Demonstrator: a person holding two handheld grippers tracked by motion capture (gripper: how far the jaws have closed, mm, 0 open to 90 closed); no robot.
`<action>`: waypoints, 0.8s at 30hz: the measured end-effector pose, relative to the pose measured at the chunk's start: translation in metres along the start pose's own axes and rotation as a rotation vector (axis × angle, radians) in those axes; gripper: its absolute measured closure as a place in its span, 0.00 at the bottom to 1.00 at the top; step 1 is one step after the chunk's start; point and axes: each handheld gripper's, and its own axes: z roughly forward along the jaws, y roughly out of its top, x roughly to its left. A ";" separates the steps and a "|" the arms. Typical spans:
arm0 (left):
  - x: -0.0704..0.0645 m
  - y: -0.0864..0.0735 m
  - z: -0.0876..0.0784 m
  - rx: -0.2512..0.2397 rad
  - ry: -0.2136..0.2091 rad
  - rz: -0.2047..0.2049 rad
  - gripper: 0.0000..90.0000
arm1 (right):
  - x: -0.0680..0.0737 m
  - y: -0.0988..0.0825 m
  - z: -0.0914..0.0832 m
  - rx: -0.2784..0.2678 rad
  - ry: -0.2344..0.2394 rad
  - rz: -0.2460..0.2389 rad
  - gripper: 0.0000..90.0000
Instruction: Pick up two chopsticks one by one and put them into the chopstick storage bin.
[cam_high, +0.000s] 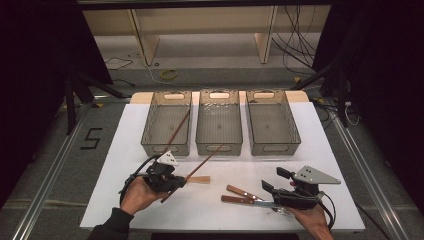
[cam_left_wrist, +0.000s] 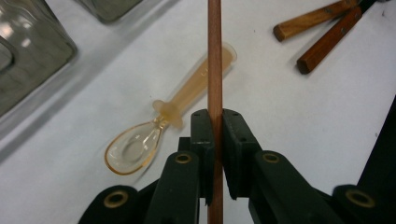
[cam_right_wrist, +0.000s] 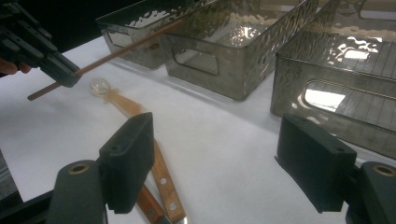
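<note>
Left tongs (cam_left_wrist: 215, 135) pinch the chopstick (cam_left_wrist: 215, 56) aslant off the table; right tongs (cam_right_wrist: 219, 163) spread.

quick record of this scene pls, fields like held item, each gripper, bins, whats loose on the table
held item: wooden chopstick, lifted off the table
left gripper: shut on the chopstick
right gripper: open, nothing between its jaws
bins: three clear grey baskets in a row at the far side; left one holds another chopstick
loose on table: translucent amber spoon, two wooden-handled knives
surface: white table
</note>
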 end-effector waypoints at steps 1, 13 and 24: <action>0.001 0.001 -0.001 -0.006 0.003 0.004 0.93 | 0.000 0.000 0.000 0.001 0.001 0.003 0.32; 0.032 0.017 -0.028 -0.115 0.080 -0.033 0.93 | -0.001 0.000 0.000 0.000 0.000 0.006 0.32; 0.065 0.043 -0.044 -0.169 0.157 -0.074 0.93 | -0.003 -0.001 0.000 -0.001 -0.001 0.013 0.32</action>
